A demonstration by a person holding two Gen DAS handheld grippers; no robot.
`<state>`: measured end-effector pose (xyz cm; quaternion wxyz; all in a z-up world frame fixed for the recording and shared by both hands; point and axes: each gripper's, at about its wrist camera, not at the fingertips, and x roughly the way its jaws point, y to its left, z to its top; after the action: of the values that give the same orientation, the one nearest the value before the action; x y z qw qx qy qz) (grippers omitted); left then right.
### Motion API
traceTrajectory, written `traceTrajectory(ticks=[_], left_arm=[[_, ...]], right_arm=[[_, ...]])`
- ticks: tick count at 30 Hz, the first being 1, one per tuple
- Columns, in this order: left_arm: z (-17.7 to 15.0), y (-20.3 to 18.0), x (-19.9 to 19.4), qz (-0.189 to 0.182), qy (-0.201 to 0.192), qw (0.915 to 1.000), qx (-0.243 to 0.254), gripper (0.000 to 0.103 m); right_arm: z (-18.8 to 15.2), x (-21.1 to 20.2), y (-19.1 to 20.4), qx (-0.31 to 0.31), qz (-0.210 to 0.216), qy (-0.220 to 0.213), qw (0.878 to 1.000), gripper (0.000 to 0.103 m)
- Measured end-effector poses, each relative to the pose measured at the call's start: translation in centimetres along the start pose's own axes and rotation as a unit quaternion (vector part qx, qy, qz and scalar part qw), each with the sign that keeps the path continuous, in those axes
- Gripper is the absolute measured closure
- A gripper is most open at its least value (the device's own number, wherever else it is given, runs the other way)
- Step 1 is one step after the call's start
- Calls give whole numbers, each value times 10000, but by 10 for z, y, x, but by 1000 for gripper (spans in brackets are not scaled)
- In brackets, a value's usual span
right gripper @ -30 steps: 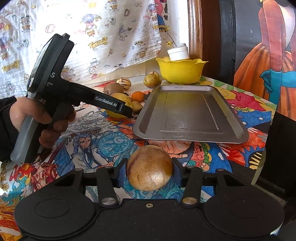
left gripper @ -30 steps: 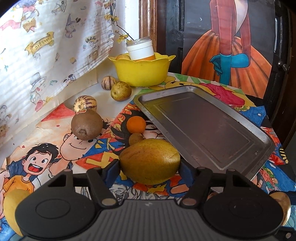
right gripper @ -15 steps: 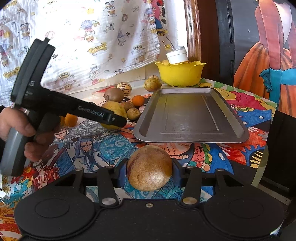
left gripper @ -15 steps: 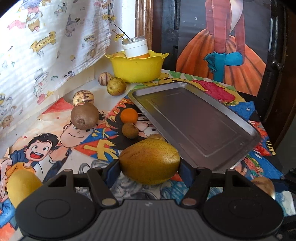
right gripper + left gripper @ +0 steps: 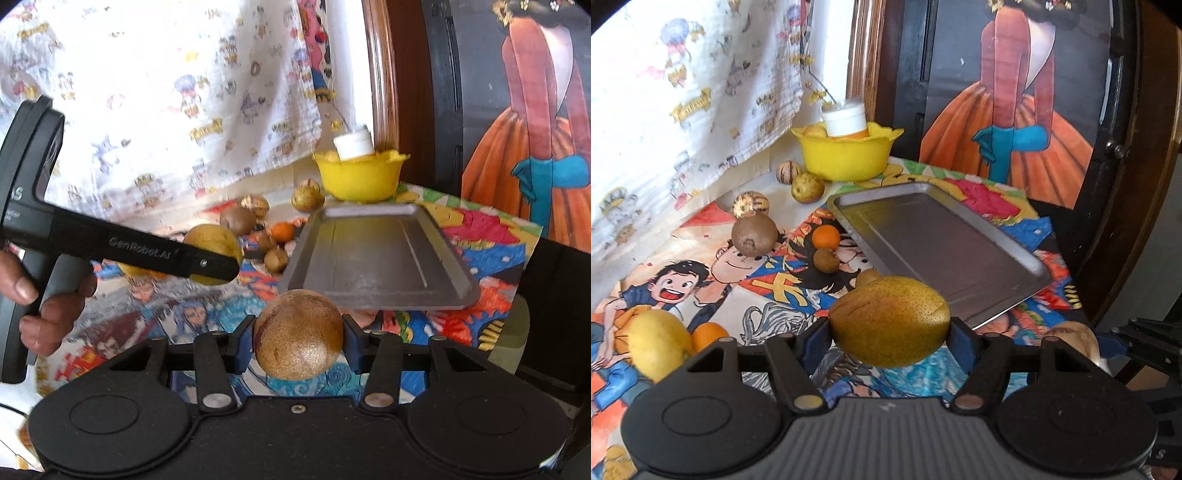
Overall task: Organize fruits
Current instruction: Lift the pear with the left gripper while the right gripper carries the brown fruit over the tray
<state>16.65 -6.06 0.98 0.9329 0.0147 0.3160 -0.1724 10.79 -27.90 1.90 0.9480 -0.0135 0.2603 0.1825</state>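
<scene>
The left gripper point(image 5: 889, 328) grips a yellow-green speckled pear point(image 5: 888, 325); the right gripper point(image 5: 297, 345) grips a round brown fruit point(image 5: 297, 335). "GenRobot.AI" is written on the left gripper's side.

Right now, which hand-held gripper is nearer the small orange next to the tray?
Left. The left hand-held gripper, holding a pear, is nearer the small orange; the right hand-held gripper, holding a brown fruit, sits back past the tray's near edge.
</scene>
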Motion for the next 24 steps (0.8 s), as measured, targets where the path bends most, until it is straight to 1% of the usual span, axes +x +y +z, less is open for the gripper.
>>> traceTrajectory(ticks=[4, 9, 13, 17, 20, 24], left_arm=[[9, -7, -33, 44, -147, 9999, 17, 31], [38, -19, -82, 49, -421, 9991, 46, 31], [71, -31, -121, 24, -731, 9972, 132, 31], [107, -43, -152, -42, -1045, 9943, 193, 31], [132, -53, -164, -14, -1187, 9925, 276, 31], [162, -55, -158, 29, -1203, 9927, 127, 31]], right_arm=[[17, -24, 1, -16, 109, -198, 9997, 54], [56, -55, -6, 15, 389, -443, 9983, 54], [103, -82, -20, 28, 539, -603, 9967, 54], [160, -108, -30, -282, 500, -770, 9954, 53], [202, -115, -35, -489, 481, -791, 9945, 54], [247, -104, -42, -681, 404, -709, 9943, 53]])
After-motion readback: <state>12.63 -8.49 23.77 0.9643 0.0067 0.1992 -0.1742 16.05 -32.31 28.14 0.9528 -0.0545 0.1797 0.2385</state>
